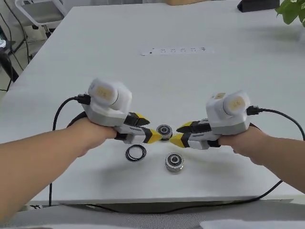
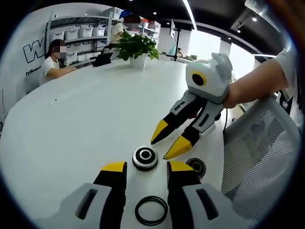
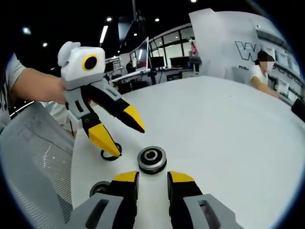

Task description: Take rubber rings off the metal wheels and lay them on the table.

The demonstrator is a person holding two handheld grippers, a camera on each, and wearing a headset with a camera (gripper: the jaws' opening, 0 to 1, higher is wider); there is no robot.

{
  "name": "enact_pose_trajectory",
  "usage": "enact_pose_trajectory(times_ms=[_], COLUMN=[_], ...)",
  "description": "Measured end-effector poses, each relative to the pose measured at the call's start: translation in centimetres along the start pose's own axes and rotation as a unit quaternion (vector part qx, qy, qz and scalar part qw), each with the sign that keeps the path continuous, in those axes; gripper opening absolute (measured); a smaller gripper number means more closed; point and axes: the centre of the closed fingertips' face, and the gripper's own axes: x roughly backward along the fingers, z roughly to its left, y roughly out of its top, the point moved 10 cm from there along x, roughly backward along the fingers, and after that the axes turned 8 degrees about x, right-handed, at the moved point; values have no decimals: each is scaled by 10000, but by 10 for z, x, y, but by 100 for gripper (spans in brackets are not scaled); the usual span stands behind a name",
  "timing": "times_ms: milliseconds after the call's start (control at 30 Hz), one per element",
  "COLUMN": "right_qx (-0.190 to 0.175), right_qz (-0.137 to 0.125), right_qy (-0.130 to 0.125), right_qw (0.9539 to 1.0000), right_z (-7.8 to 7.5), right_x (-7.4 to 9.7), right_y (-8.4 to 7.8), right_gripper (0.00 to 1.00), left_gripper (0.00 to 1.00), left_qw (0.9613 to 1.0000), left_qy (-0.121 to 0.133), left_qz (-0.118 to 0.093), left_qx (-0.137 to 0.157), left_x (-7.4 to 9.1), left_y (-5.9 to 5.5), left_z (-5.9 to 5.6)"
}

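Left tongs [image 1: 155, 130] and right tongs [image 1: 174, 134] (both spread) flank a metal wheel [image 1: 164, 130], a rubber ring [image 1: 136, 153] nearby

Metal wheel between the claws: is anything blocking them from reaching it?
Nothing visible does. The metal wheel sits on the table between left gripper and right gripper; a loose ring and second wheel lie aside.

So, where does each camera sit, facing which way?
Head view: on the headset, looking down at the white table; both forearms show.
Left gripper view: on the left gripper, facing the round black-rimmed metal wheel; own jaws show.
Right gripper view: on the right gripper, facing it oppositely; own jaws show.
All share that wheel.
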Motion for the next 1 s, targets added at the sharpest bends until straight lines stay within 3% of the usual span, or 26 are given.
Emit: enact_pose_trajectory(times_ms=[600,867,1000], right_qx=[3,57,78], right_qz=[-81,-125,-144], right_qy=[31,66,74], right_qw=[10000,9999,9998], right_z=[0,-1,-2], right_x=[-7,-10,-10], right_y=[0,-2,-3], right_gripper=[18,15,15], left_gripper=[18,12,9], left_qw=[9999,9995,9986], left_qy=[-113,-152,-6], left_qz=[71,130,20], left_qx=[-47,-242,-519], left_x=[-22,-28,-27], left_y=[5,4,3], left_z=[1,2,0])
